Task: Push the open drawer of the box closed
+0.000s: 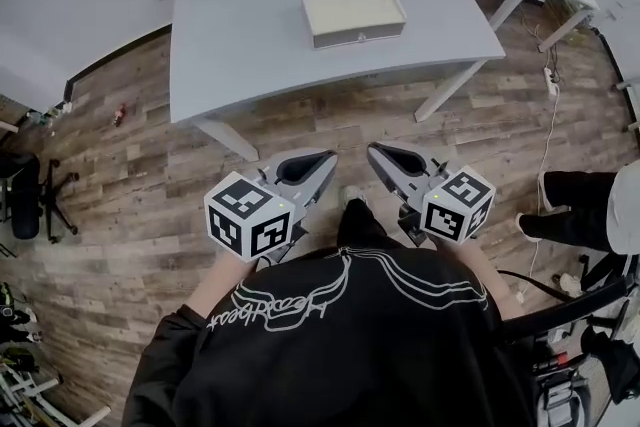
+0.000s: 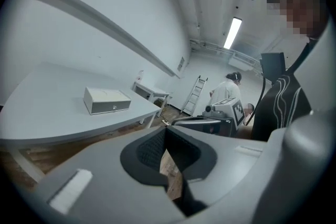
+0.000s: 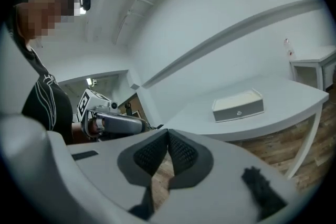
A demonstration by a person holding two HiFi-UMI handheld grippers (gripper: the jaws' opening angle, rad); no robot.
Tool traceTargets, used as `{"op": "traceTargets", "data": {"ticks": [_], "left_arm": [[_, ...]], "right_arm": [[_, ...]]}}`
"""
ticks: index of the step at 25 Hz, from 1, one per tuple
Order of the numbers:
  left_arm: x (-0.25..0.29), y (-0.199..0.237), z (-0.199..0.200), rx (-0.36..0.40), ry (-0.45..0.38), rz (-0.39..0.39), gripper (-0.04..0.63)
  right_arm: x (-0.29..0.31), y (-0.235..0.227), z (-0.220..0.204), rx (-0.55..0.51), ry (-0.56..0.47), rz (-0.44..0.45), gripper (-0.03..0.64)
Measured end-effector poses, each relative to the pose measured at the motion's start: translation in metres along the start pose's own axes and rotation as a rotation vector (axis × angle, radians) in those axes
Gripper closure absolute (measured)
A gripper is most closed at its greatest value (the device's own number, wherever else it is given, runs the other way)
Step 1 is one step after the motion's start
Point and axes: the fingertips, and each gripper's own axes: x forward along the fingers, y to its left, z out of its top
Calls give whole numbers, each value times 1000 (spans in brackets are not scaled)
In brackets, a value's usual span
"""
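Straight ahead of you, in the upper middle of the head view, the box (image 1: 353, 13) sits on the desk (image 1: 250, 25), well apart from both grippers. Its long axis runs left to right across the frame, parallel to the desk's near edge, and its grey front face with a small round knob (image 3: 239, 112) is turned toward you. From this far back you cannot tell how much the drawer stands out of the box.

Your left gripper (image 1: 305, 167) and right gripper (image 1: 388, 158) hang low in the frame, close to your body and over the plank floor (image 1: 130, 175). The box lies about midway between their lines, so neither arm looks clearly nearer. The push would likely go straight away from you, square to that front face.

Each gripper's own view shows its jaws pressed together at the tips, with nothing between them.

The box is a low rectangular block with grey walls and a cream top. The desk is smooth, pale grey and matte. The pads (image 2: 152, 149) are black and finely ribbed, set in plain grey shells.
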Motion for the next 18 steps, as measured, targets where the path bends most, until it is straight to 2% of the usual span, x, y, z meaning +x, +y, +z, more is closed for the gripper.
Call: {"op": "traceTargets", "data": {"ticks": [8, 18], "left_arm": [[-14, -46, 7, 61, -24, -38, 588], [-18, -43, -14, 23, -9, -51, 588]], "right_arm": [[-43, 40, -5, -28, -36, -18, 607], [-39, 48, -19, 35, -49, -13, 607]]}}
